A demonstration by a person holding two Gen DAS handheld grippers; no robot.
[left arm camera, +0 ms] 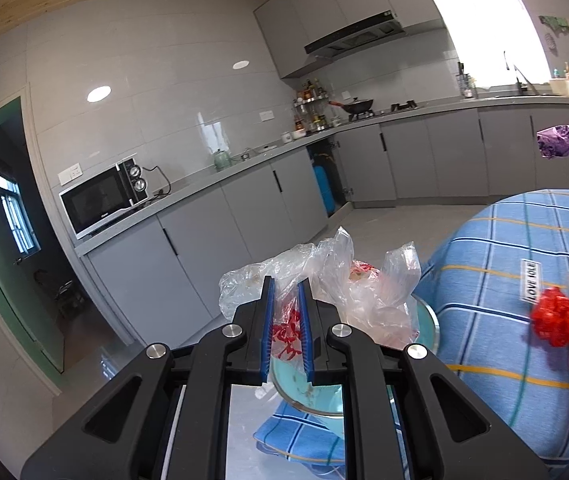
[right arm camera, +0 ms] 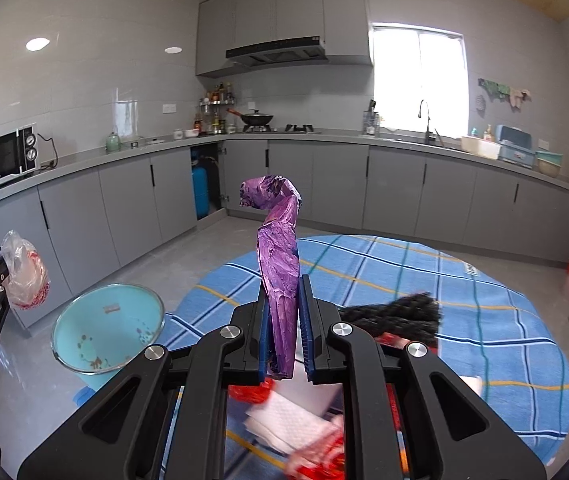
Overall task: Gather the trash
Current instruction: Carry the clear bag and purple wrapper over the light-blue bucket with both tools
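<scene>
Trash is in both grippers, one piece each. The left gripper [left arm camera: 286, 286] is clenched on one clear plastic bag [left arm camera: 324, 280] with red print, held up in the air above one light blue bin [right arm camera: 106, 328] that stands just beside the table [right arm camera: 484, 280]. The right gripper [right arm camera: 282, 284] is clenched on one purple foil wrapper [right arm camera: 278, 248], twisted and standing upright above the blue checked tablecloth. More trash lies on the table near the right gripper: one black fuzzy lump [right arm camera: 400, 312], one white paper napkin [right arm camera: 284, 420], and red scraps [right arm camera: 316, 464] too blurred to count. Behind are grey cabinets, one microwave [right arm camera: 0, 160] on the counter, one wok [right arm camera: 256, 119] on the stove and one bright window [right arm camera: 418, 80]. Nothing stands between the bag and the bin's open mouth.
</scene>
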